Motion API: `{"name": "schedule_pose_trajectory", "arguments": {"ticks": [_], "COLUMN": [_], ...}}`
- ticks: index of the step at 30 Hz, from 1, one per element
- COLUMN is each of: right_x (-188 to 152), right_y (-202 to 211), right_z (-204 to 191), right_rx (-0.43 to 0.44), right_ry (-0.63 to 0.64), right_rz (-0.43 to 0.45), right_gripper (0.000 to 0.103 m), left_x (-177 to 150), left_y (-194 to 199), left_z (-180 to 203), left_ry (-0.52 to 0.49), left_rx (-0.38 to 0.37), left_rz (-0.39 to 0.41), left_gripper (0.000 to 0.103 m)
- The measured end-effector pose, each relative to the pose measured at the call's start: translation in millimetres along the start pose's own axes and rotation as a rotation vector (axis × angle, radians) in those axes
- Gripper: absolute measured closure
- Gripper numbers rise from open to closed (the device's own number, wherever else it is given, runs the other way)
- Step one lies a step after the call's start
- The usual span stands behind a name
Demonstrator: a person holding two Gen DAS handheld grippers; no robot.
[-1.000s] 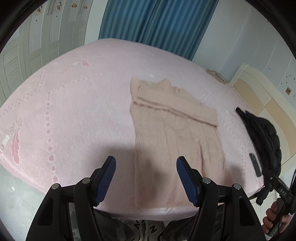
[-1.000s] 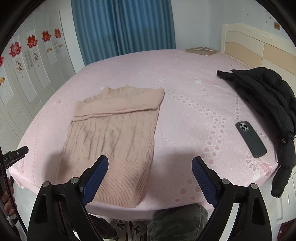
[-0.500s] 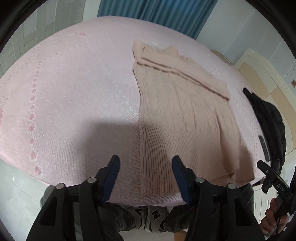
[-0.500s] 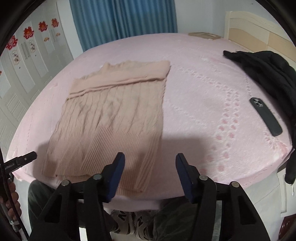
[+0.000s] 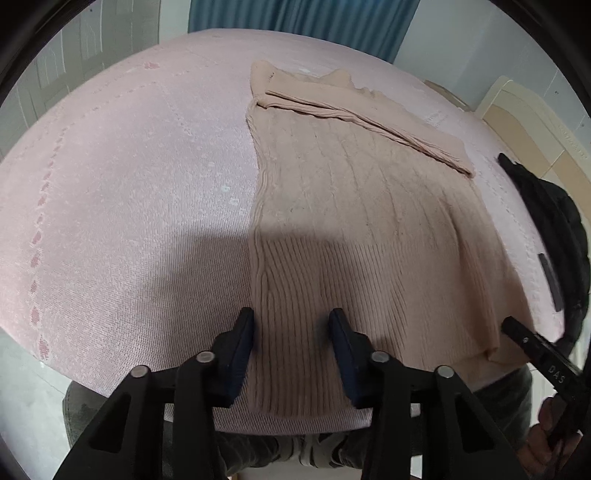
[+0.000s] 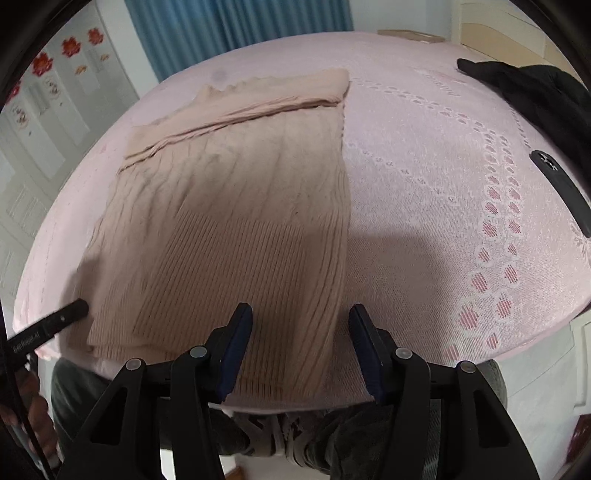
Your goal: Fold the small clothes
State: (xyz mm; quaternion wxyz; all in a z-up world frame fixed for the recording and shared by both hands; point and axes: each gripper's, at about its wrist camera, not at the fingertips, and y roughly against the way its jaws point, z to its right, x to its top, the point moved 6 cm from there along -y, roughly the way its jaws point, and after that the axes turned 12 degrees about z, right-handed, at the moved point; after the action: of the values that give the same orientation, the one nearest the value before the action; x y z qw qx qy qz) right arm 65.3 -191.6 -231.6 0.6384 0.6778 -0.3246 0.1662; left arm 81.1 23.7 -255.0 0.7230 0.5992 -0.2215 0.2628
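Observation:
A beige knit sweater (image 5: pixel 354 221) lies flat on the pink bed (image 5: pixel 122 192), sleeves folded across its top, ribbed hem at the near edge. It also shows in the right wrist view (image 6: pixel 236 214). My left gripper (image 5: pixel 291 325) is open, its jaws straddling the hem's left corner just above the cloth. My right gripper (image 6: pixel 301 317) is open, its jaws straddling the hem's right corner. Neither holds anything. The right gripper's finger shows in the left wrist view (image 5: pixel 532 343), the left gripper's finger in the right wrist view (image 6: pixel 55 321).
A black jacket (image 6: pixel 528 92) lies at the bed's right side, with a dark phone (image 6: pixel 561 192) beside it. Blue curtains (image 6: pixel 236 33) hang behind the bed, white wardrobe doors (image 6: pixel 37 103) at left. The person's legs (image 6: pixel 280 435) stand below the bed's near edge.
Both grippers have moved down and forward to the sweater's hem corners. Their jaws have narrowed but stay open.

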Motion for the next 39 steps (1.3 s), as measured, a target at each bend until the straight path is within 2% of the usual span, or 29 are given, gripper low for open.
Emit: {"name": "schedule_pose_trajectory", "arguments": {"ticks": [1, 2, 3, 5, 8, 10, 13, 16, 21, 22, 24, 25, 26, 32, 36, 39], "right_x": [0.3, 0.6, 2.3, 10.1, 21.8, 21.2, 13.2, 3.9, -1.1, -1.1, -1.8, -1.9, -2.3, -2.7, -3.9, -2.7], "right_y": [-1.0, -1.5, 0.2, 9.8, 26.9, 25.1, 15.5, 7.2, 7.5, 7.2, 7.3, 7.5, 7.4, 5.2, 4.4, 2.7], "right_z": [-2.4, -5.4, -7.0, -2.6, 14.6, 26.5, 34.4, 31.1, 33.0, 34.3, 37.2, 39.4, 40.9, 37.5, 40.4, 36.7], "right_rx": [0.000, 0.011, 0.020, 0.021, 0.023, 0.039, 0.010, -0.015, -0.013, -0.011, -0.015, -0.022, -0.031, -0.028, -0.025, -0.024], "right_ry": [0.016, 0.035, 0.052, 0.052, 0.008, -0.032, -0.039, -0.031, -0.048, -0.051, -0.047, -0.047, -0.047, 0.017, -0.019, -0.007], "right_rz": [0.003, 0.003, 0.010, 0.067, 0.140, 0.108, 0.072, 0.041, 0.027, 0.025, 0.026, 0.027, 0.029, 0.033, 0.051, 0.032], "right_gripper": [0.068, 0.087, 0.094, 0.098, 0.098, 0.098, 0.098, 0.098, 0.091, 0.088, 0.081, 0.073, 0.069, 0.068, 0.067, 0.065], "left_x": [1.1, 3.1, 5.3, 10.1, 15.1, 17.1, 14.2, 8.8, -0.9, -4.3, -10.5, -12.4, -13.4, -13.7, -11.0, -6.5], "left_y": [-0.3, -0.1, -0.3, 5.1, 16.5, 21.9, 19.9, 16.5, 17.6, 15.9, 16.2, 16.2, 17.0, 14.1, 10.6, 6.2], "left_z": [1.1, -0.6, -1.9, -10.6, -23.0, -30.0, -41.1, -43.2, -36.5, -35.9, -38.0, -38.4, -39.1, -37.5, -30.7, -27.3], "left_ry": [-0.002, 0.000, 0.010, 0.050, 0.087, 0.108, 0.112, 0.155, 0.097, 0.093, 0.095, 0.100, 0.107, 0.098, 0.033, 0.019], "left_rx": [0.006, 0.007, -0.004, -0.011, -0.033, -0.044, 0.002, -0.052, -0.061, -0.066, -0.062, -0.071, -0.080, -0.067, -0.037, -0.035], "left_rz": [0.004, 0.004, 0.000, 0.014, 0.028, 0.036, 0.027, -0.008, -0.029, -0.049, -0.060, -0.060, -0.048, -0.016, 0.009, -0.001], "left_gripper": [0.082, 0.093, 0.093, 0.094, 0.094, 0.094, 0.096, 0.096, 0.095, 0.095, 0.086, 0.083, 0.082, 0.081, 0.081, 0.081]}}
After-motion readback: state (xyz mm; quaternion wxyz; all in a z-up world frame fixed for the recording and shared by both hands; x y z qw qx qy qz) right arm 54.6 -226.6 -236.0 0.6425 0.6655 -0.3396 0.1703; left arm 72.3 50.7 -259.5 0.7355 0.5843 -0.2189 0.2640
